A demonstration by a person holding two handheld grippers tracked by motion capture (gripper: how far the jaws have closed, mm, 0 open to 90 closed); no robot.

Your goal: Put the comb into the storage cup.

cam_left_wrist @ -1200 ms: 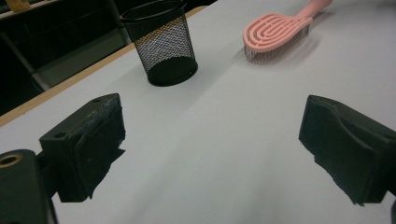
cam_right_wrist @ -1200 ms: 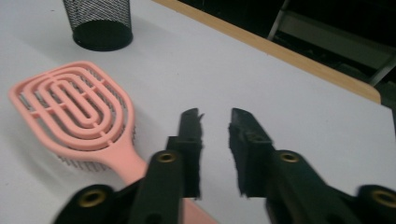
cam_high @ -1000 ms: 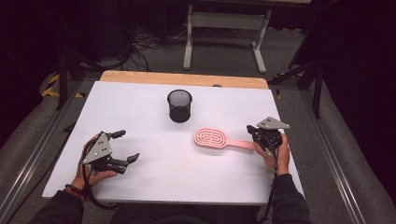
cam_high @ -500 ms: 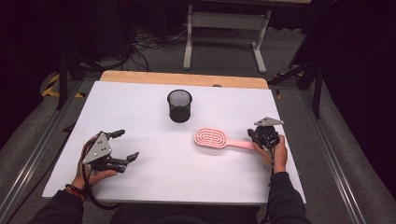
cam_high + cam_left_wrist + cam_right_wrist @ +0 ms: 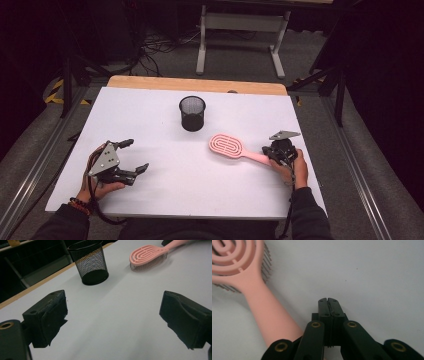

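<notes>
A pink hairbrush lies on the white tabletop, its oval head toward the middle and its handle running right. My right gripper sits at the handle's end. In the right gripper view its jaws are pressed together with nothing between them, and the brush handle runs along their left side. My left gripper rests at the front left, open and holding nothing. From the left gripper I see the black mesh cup and the brush farther off. The cup stands upright mid-table.
A wooden strip borders the table's far edge. Metal rails run along both sides on the grey floor. A grey metal stand and cables sit behind the table. Bare white surface lies between the two hands.
My right hand has shifted slightly by the brush handle's end. The brush, the cup and my left gripper have stayed where they were.
</notes>
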